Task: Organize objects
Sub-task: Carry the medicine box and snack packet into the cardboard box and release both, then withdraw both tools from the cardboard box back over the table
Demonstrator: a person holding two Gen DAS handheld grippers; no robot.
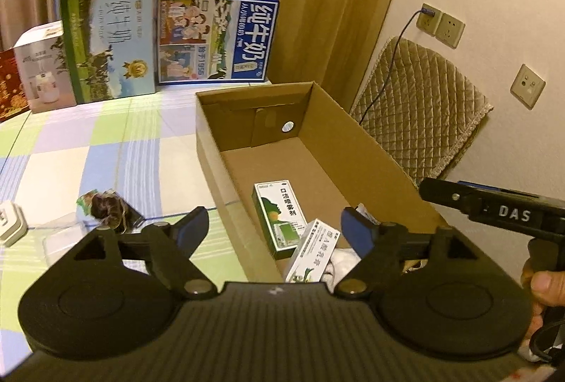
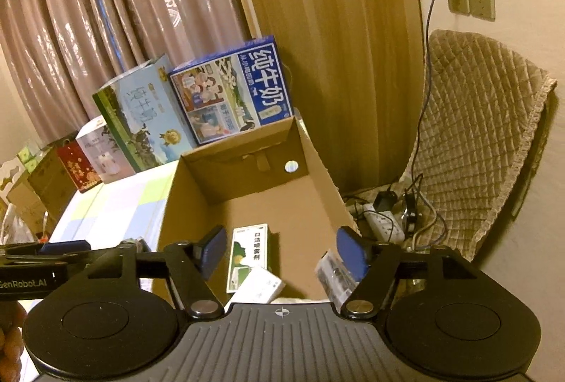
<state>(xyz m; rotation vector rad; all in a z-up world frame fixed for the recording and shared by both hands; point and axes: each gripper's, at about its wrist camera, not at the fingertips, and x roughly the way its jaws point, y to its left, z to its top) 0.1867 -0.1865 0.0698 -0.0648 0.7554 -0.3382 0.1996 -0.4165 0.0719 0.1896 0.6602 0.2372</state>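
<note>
An open cardboard box (image 1: 353, 149) (image 2: 317, 156) stands on the checked tablecloth. A green-and-white medicine carton (image 1: 280, 218) (image 2: 249, 253) lies flat on its floor, and a smaller white carton (image 1: 310, 251) (image 2: 259, 286) leans against it. My left gripper (image 1: 273, 223) hovers open over the box's near left wall, nothing between its fingers. My right gripper (image 2: 280, 248) hangs open above the box's near end, also holding nothing. Another small pack (image 2: 333, 272) lies by the right fingertip (image 2: 349, 249). A dark crumpled wrapper (image 1: 106, 210) sits on the cloth left of the box.
Two milk cartons (image 1: 217, 37) (image 1: 109, 41), a white appliance box (image 1: 44, 67) and a red box (image 1: 10, 85) line the table's back edge. A white block (image 1: 10, 223) lies at far left. A quilted chair (image 2: 473, 142) and a power strip (image 2: 385, 223) are to the right.
</note>
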